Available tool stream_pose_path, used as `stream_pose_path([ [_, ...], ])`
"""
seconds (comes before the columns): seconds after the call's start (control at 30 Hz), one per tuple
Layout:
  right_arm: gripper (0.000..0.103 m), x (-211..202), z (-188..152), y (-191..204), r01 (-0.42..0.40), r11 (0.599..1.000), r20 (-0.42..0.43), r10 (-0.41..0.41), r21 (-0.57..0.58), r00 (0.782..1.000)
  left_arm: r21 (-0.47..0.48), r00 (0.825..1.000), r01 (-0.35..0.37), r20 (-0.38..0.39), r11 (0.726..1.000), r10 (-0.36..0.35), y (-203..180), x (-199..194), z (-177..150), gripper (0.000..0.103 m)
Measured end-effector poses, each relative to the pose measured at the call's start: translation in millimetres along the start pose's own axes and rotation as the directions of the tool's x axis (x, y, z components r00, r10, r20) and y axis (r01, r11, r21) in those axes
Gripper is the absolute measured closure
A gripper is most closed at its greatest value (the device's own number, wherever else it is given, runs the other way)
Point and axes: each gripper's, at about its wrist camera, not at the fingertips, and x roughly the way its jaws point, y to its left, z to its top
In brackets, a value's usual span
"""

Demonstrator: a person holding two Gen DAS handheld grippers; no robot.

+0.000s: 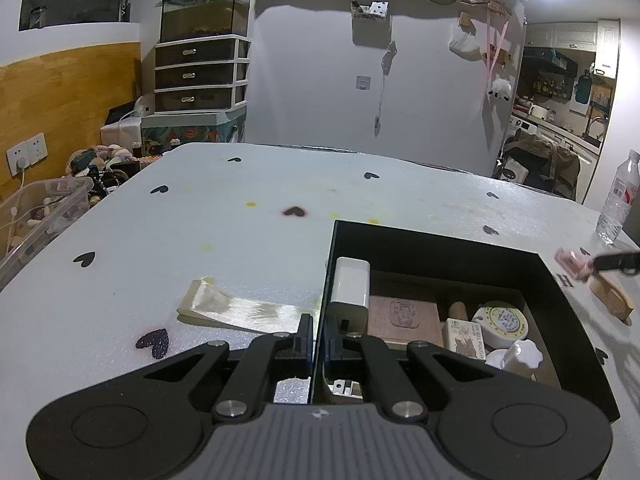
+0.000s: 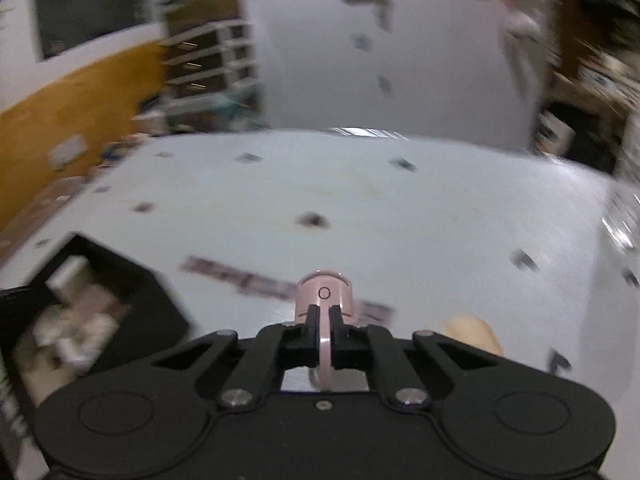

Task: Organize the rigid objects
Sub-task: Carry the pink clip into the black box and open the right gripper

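My left gripper is shut on the left wall of an open black box on the white heart-print table. Inside the box lie a white charger, a brown embossed case, a gel polish carton, a round tape measure and a white knob-shaped piece. My right gripper is shut on a small pink cylindrical item, pinching its thin pink strap. In the left wrist view that pink item sits at the right gripper's tip, right of the box. The right wrist view is blurred.
A wooden brush lies right of the box, under the right gripper. A pale satin ribbon lies left of the box. A water bottle stands at the far right edge. A clear plastic bin sits off the table's left side.
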Motion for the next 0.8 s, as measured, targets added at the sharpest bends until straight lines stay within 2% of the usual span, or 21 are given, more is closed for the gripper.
stream_pose_path([
  [0.1, 0.099, -18, 12, 27, -0.119, 0.99, 0.048, 0.123, -0.076, 0.991, -0.001, 1.0, 0.002, -0.001, 1.0, -0.002, 0, 1, 0, 0.099],
  [0.17, 0.099, -29, 18, 46, -0.212, 0.967, 0.064, 0.222, -0.139, 0.973, -0.004, 1.0, 0.005, -0.001, 1.0, -0.005, 0, 1, 0, 0.099],
  [0.27, 0.099, -35, 25, 76, -0.349, 0.908, 0.033, 0.366, -0.23, 0.93, -0.004, 1.0, 0.007, -0.001, 1.0, -0.007, 0, 2, 0, 0.099],
  [0.4, 0.099, -29, 24, 113, -0.505, 0.796, -0.091, 0.506, -0.334, 0.858, -0.007, 1.0, 0.01, 0.0, 1.0, -0.01, 0, 2, 0, 0.099],
  [0.53, 0.099, -14, 17, 141, -0.597, 0.702, -0.216, 0.561, -0.388, 0.799, -0.011, 1.0, 0.011, 0.001, 1.0, -0.011, 1, 2, 0, 0.099],
  [0.63, 0.099, -1, 11, 156, -0.642, 0.658, -0.289, 0.575, -0.393, 0.766, -0.011, 1.0, 0.012, 0.001, 1.0, -0.012, 1, 2, 0, 0.099],
  [0.73, 0.099, 15, 4, 165, -0.668, 0.629, -0.349, 0.57, -0.398, 0.744, -0.012, 1.0, 0.012, 0.001, 1.0, -0.012, 1, 2, 0, 0.099],
  [0.8, 0.099, 23, 0, 170, -0.671, 0.624, -0.383, 0.551, -0.401, 0.742, -0.012, 1.0, 0.012, 0.001, 1.0, -0.012, 1, 2, 0, 0.099],
])
